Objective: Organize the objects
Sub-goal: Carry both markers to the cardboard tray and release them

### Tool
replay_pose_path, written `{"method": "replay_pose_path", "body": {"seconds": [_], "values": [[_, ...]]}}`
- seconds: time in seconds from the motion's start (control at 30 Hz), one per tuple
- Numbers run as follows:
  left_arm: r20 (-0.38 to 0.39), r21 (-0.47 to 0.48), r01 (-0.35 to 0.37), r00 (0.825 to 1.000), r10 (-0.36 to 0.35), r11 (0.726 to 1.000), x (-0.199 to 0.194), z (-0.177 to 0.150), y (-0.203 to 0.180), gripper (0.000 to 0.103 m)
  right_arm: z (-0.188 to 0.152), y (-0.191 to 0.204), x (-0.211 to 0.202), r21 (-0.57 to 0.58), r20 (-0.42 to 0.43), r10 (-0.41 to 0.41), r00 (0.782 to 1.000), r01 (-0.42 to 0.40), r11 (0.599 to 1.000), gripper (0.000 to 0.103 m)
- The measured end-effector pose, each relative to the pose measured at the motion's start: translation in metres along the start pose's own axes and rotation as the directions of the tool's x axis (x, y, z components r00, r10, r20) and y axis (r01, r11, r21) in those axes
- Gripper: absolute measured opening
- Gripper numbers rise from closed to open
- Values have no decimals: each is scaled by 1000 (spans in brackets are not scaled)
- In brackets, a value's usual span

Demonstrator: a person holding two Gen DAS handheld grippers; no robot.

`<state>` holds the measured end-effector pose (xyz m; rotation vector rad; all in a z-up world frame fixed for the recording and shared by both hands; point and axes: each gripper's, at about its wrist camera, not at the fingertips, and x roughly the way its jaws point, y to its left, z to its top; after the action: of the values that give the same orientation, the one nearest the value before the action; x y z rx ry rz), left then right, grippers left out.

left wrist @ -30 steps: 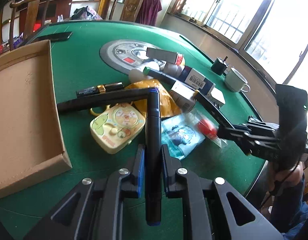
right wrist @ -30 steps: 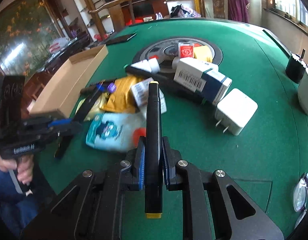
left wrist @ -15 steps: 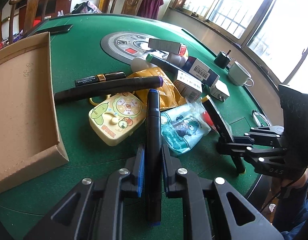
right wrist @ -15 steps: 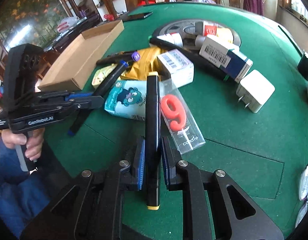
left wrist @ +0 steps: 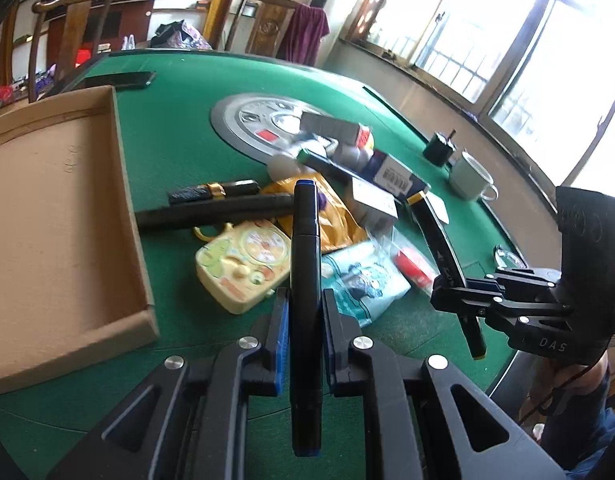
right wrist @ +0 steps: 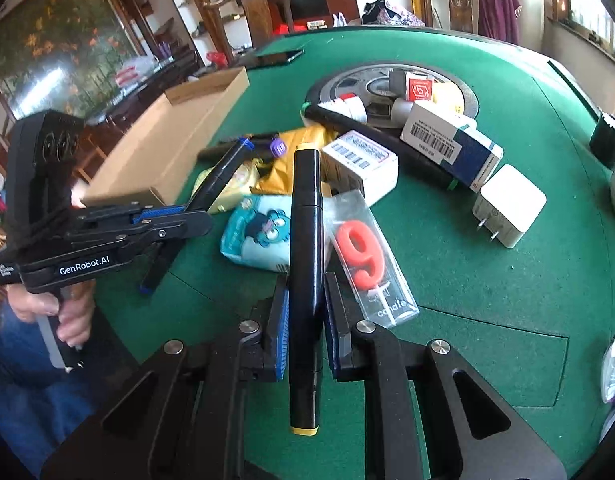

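Observation:
My left gripper (left wrist: 303,312) is shut on a black marker with blue ends (left wrist: 305,280), held above the table's near edge. My right gripper (right wrist: 305,300) is shut on a black marker with yellow ends (right wrist: 305,264). Each gripper shows in the other's view, the left gripper (right wrist: 187,216) and the right gripper (left wrist: 447,292), both with markers upright-tilted. A pile lies on the green table (left wrist: 179,148): a yellow toy (left wrist: 243,268), a teal pouch (left wrist: 363,280), a red "9" candle pack (right wrist: 367,260), boxes (right wrist: 447,140) and a long black marker (left wrist: 211,212).
An empty cardboard tray (left wrist: 47,220) lies at the left. A white charger (right wrist: 507,204), a mug (left wrist: 469,180), a dark cup (left wrist: 439,148) and glasses (right wrist: 611,364) sit to the right. A phone (left wrist: 119,80) lies at the far side.
Both grippers have pulled back toward the near table edge and closer to each other, still holding their markers. The pile has not moved.

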<state>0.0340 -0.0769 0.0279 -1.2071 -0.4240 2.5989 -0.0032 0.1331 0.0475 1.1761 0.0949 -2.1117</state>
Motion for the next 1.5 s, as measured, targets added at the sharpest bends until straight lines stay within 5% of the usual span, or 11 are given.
{"method": "replay_pose_path", "body": {"seconds": [0.33,0.77,1.0,1.27,1.5], "values": [[110,-88,-37,993,47,995,-54,11,45,13,30,35,-1,-32,29,73,997,-72,997,14],[176,-193,-208,954,243,959,-111,49,135,13,109,119,60,-101,-48,179,983,-183,978,15],[82,-255,-225,964,253,940,-76,84,175,13,167,147,121,-25,-120,221,968,-226,974,15],[-12,-346,-243,967,255,906,-18,114,204,13,217,146,199,55,-187,108,976,-99,994,15],[-26,-443,-201,977,212,873,10,126,232,13,236,140,224,76,-189,58,980,-44,996,15]]}}
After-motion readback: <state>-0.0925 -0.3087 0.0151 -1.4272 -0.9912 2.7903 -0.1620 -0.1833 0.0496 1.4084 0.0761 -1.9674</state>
